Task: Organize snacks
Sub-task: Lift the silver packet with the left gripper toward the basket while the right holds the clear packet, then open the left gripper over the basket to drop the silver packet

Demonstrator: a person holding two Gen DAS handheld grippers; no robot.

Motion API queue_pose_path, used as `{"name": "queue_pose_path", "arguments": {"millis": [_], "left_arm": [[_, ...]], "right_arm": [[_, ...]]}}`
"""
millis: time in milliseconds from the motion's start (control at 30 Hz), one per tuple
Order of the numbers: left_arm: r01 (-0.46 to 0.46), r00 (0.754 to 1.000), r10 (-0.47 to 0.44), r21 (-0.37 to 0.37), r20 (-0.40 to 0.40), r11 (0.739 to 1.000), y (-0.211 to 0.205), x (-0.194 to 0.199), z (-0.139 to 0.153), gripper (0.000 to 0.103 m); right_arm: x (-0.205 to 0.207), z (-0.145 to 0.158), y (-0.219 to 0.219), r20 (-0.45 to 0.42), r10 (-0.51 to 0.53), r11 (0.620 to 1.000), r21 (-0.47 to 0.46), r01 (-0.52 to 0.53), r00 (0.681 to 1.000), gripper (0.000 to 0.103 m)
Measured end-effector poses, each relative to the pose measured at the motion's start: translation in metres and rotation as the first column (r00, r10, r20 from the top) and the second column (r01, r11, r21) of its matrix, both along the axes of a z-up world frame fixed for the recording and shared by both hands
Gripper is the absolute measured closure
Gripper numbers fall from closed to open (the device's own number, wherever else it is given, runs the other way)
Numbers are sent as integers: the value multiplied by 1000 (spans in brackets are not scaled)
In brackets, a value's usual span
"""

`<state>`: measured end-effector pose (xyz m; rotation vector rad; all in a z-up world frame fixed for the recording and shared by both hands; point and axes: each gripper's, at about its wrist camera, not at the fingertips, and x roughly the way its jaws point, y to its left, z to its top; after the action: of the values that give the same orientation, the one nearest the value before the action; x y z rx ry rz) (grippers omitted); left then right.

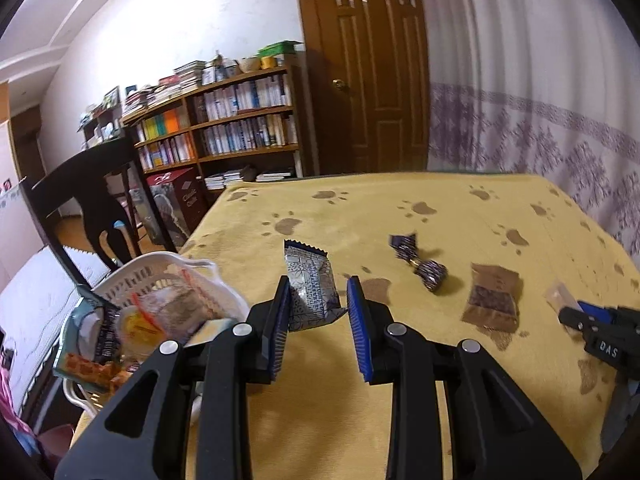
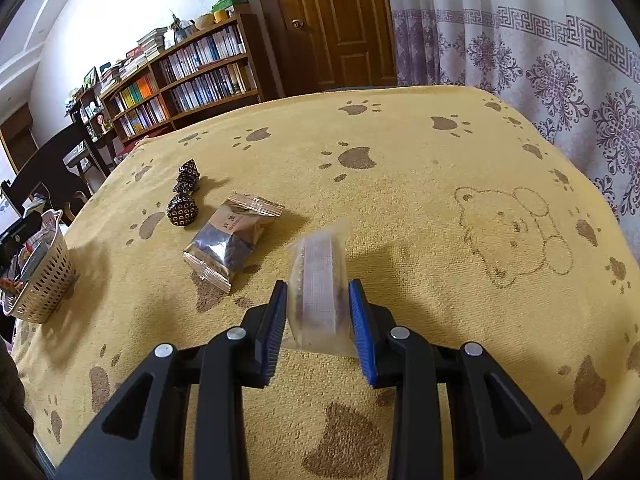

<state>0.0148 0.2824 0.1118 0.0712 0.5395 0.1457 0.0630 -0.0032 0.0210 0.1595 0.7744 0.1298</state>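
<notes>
Holding light, crinkly packs: the left gripper [image 1: 318, 304] pinches the silver snack [image 1: 310, 284], the right gripper [image 2: 318, 312] squeezes the clear wafer pack [image 2: 318, 280] mid-body.

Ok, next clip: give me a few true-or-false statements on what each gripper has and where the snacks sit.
1. The left gripper has a silver-blue packet between its fingers. True.
2. The right gripper has nothing between its fingers. False: a clear packet sits between them.
3. The basket already holds snacks. True.
4. The brown packet is in the basket. False: it lies on the yellow cloth.
5. The dark candy lies on the cloth beside the brown packet. True.
</notes>
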Motion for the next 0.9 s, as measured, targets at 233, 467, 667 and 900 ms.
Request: {"name": "queue_pose_path", "arguments": {"millis": [233, 467, 667, 900], "left_arm": [[-97, 995, 97, -58, 7, 994, 53, 0, 10, 74], [-175, 984, 176, -113, 1, 978, 103, 7, 13, 74], [-229, 973, 229, -182, -18, 956, 138, 14, 9, 72], [-252, 966, 258, -227, -2, 941, 158, 9, 5, 38]], "right_arm": [[-2, 1, 3, 3, 5, 1000, 1, -5, 1000, 71], [-4, 0, 6, 2, 10, 1000, 0, -10, 1000, 71], [-4, 0, 8, 1, 11, 1000, 0, -11, 1000, 71], [-7, 0, 13, 2, 8, 1000, 7, -8, 1000, 71]]}}
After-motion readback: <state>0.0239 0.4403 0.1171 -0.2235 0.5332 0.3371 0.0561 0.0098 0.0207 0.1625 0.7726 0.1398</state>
